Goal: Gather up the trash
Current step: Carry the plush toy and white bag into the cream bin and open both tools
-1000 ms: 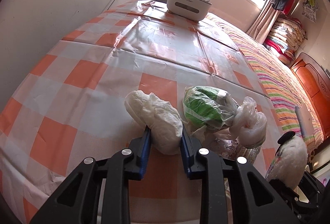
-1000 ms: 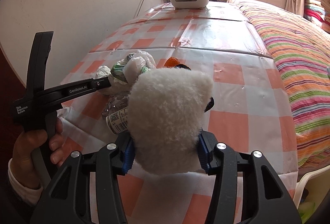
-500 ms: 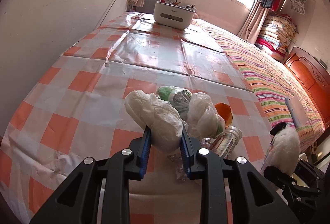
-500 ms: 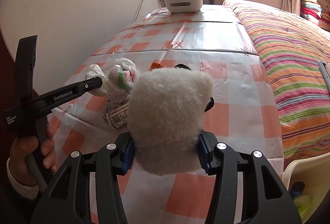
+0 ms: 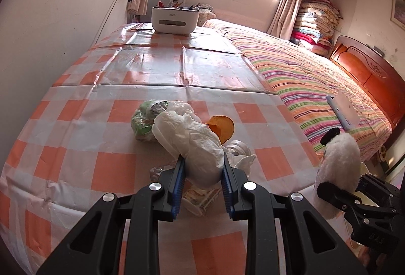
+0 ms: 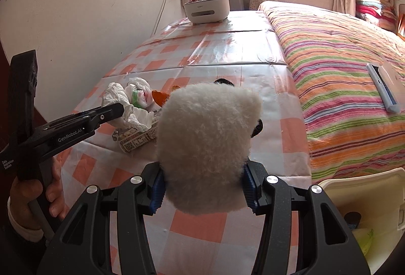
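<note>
Gripping a crumpled white plastic bag (image 5: pixel 195 145), the left hand-held gripper (image 5: pixel 202 173) hangs over the near edge of the counter (image 5: pixel 114 168), its pads clenched on the bag's near end; the bag's long axis runs away from the fingers toward the far left. The right hand-held gripper (image 6: pixel 202 189) is clamped on a fluffy white toy (image 6: pixel 207 145) near the counter's near right corner. A pale bin (image 6: pixel 359 201) shows below that corner, off to the right of both hands, so the right hand is the nearer. Compared with a second ago, both hands have drawn back from the pile, the bin has come into the right view, and the bag is lifted clear of the green-filled bag (image 5: pixel 144 123), orange peel (image 5: pixel 221 126) and bottle (image 6: pixel 139 139) left on the counter.
</note>
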A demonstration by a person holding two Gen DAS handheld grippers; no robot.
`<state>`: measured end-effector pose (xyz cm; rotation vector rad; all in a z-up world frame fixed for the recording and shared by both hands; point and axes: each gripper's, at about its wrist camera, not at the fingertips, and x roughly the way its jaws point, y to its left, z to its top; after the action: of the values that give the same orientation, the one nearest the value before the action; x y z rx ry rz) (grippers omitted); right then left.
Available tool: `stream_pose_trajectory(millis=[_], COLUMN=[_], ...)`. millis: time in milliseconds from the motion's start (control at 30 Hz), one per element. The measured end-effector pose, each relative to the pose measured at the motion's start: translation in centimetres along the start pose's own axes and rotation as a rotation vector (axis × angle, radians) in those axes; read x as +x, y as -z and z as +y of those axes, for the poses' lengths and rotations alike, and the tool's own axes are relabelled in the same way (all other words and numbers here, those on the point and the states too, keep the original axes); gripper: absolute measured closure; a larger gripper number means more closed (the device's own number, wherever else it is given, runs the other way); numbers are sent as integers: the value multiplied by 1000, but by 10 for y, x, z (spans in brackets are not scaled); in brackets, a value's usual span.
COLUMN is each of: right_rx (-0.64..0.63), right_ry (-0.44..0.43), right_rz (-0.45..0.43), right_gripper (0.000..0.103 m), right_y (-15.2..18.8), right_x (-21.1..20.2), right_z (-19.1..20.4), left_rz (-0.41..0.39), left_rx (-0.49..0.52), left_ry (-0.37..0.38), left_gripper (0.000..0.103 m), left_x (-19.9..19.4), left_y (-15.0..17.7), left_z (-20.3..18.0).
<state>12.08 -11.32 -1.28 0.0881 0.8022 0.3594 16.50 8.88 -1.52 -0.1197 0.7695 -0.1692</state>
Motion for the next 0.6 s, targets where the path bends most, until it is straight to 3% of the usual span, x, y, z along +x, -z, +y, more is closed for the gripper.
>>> stream_pose_trajectory(millis=[600], right_rx=[97], right_ry=[78], right_rz=[-41], right_gripper=[54], right_y=[23], right_x=[-44], right_z=[-67], left_rz=[46], left_rx=[159], left_ry=[99], left_gripper=[77], left_x=[0], left_y=[26], left_z=[-86])
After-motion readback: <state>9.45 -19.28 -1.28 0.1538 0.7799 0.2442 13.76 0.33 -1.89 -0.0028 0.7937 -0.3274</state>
